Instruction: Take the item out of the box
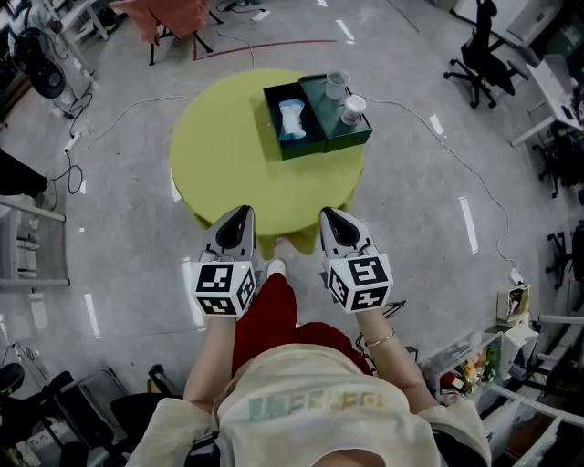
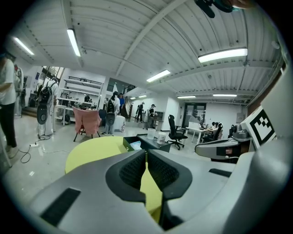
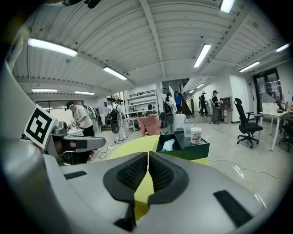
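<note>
A dark green box [image 1: 285,94] lies open at the far side of a round yellow-green table [image 1: 219,146]. In it lies a white and light-blue item [image 1: 291,119]. The box's other half [image 1: 330,119] lies beside it on the right and carries a clear cup [image 1: 337,85] and a white jar [image 1: 353,109]. My left gripper [image 1: 239,212] and right gripper [image 1: 328,214] hover side by side at the table's near edge, both shut and empty, well short of the box. The box [image 2: 129,142] with its item [image 2: 135,145] lies ahead of the left gripper [image 2: 146,153]. From the right gripper [image 3: 148,155] the box [image 3: 161,144] and item [image 3: 168,145] also lie ahead.
Black office chairs [image 1: 479,55] stand at the far right and a pink-draped chair [image 1: 173,18] beyond the table. Cables [image 1: 109,119] run across the grey floor. Shelves and clutter [image 1: 484,365] stand at the near right. People stand in the background [image 3: 82,119].
</note>
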Demonstrator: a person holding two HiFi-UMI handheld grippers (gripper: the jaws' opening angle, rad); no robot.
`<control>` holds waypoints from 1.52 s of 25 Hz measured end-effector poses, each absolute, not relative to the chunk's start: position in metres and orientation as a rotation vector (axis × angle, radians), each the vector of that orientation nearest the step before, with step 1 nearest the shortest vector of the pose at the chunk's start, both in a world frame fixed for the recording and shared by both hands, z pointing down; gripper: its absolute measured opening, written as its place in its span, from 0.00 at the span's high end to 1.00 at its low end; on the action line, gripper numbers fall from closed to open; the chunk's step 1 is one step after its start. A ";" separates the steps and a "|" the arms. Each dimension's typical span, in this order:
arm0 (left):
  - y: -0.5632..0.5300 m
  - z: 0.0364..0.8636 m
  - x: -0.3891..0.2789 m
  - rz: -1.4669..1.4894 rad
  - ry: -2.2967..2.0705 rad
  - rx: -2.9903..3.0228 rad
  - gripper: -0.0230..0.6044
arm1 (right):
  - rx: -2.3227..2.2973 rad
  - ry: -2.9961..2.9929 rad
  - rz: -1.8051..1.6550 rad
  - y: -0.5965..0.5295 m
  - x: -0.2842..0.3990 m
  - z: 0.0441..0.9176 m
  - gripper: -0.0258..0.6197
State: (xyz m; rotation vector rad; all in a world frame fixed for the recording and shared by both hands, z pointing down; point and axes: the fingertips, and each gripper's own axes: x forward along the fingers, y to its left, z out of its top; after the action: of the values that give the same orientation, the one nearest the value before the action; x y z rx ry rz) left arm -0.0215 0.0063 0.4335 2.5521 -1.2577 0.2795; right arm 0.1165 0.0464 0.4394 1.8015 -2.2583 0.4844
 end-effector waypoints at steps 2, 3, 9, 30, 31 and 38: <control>-0.011 0.433 -0.022 0.282 -1.253 2.551 0.91 | 1.799 -2.259 0.491 0.028 0.115 0.438 0.90; -0.020 0.432 -0.023 0.284 -1.251 2.551 0.91 | 1.799 -2.262 0.493 0.018 0.114 0.437 0.90; -0.069 0.432 -0.022 0.288 -1.238 2.555 0.91 | 1.814 -2.262 0.479 -0.036 0.116 0.431 0.90; -0.168 0.429 -0.028 0.248 -1.210 2.563 0.91 | 1.806 -2.202 0.446 -0.137 0.106 0.431 0.90; -0.170 0.428 -0.028 0.247 -1.211 2.563 0.91 | 1.800 -2.201 0.445 -0.139 0.104 0.432 0.90; -0.174 0.428 -0.030 0.233 -1.226 2.552 0.91 | 1.785 -2.191 0.441 -0.145 0.104 0.434 0.90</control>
State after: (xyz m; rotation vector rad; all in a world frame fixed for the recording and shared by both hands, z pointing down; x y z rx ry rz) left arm -0.0305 -0.1743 0.4284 2.5520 -1.2255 0.2329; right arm 0.1044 -0.1452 0.4343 1.7847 -2.1914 0.4413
